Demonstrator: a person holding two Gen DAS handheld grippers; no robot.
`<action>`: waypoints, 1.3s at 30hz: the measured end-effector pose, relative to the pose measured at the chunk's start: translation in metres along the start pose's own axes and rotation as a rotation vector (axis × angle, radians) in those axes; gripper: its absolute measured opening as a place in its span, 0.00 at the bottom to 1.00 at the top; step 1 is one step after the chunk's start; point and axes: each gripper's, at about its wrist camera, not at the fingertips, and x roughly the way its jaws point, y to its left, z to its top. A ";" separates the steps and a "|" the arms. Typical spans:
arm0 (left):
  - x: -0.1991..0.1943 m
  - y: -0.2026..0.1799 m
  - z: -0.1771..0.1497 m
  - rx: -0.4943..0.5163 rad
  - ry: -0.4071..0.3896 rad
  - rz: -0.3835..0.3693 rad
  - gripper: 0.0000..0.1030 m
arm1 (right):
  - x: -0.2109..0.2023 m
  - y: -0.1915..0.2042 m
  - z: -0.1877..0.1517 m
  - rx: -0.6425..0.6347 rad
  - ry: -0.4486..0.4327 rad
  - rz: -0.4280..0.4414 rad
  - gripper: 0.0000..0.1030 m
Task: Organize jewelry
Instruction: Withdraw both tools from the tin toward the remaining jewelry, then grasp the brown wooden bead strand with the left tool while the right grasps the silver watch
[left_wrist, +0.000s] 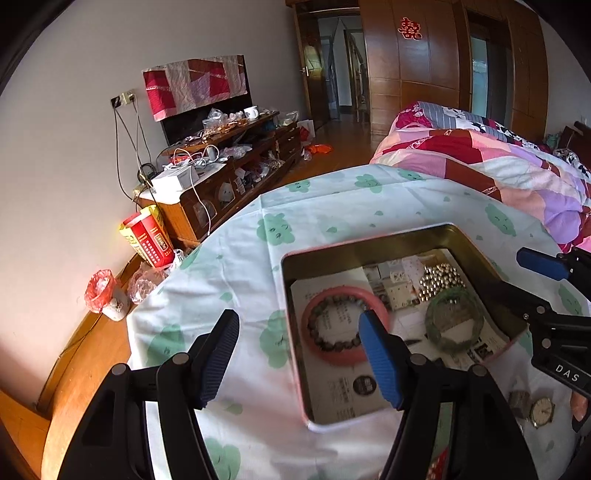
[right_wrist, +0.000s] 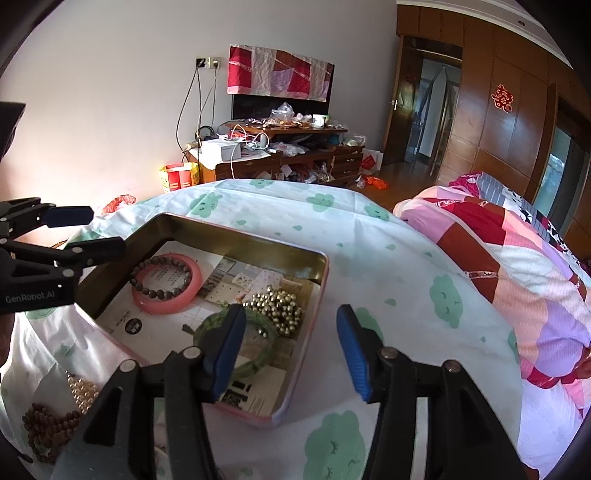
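Note:
An open pink tin box (left_wrist: 321, 251) lies on the cloud-print cloth. On the paper inside rest a pink bangle (left_wrist: 308, 343) ringing a dark bead bracelet (left_wrist: 317, 314), a green bangle (left_wrist: 432, 328) and a heap of gold beads (left_wrist: 441, 280). My left gripper (left_wrist: 299, 315) is open above the tin's left wall, one finger over the pink bangle, the other over the cloth. My right gripper (right_wrist: 291, 312) is open too. Its left finger hangs over the green bangle (right_wrist: 258, 362) beside the gold beads (right_wrist: 280, 306), and its right finger is outside the tin (right_wrist: 258, 243). Neither holds anything.
A wristwatch (left_wrist: 542, 410) lies on the cloth near the tin. A pearl bracelet (right_wrist: 83, 391) and a string of brown beads (right_wrist: 48, 428) lie at its other near corner. A patchwork quilt (right_wrist: 517, 288) is heaped to the right. A cluttered wooden cabinet (right_wrist: 280, 155) stands by the far wall.

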 end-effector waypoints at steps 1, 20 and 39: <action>-0.003 0.001 -0.003 -0.004 0.003 0.003 0.66 | -0.002 0.001 -0.002 0.000 0.001 0.002 0.52; -0.059 0.002 -0.083 -0.003 0.065 0.017 0.66 | -0.049 0.003 -0.060 0.013 0.021 -0.007 0.63; -0.080 -0.044 -0.112 0.050 0.075 -0.041 0.66 | -0.076 0.001 -0.101 0.001 0.039 -0.049 0.68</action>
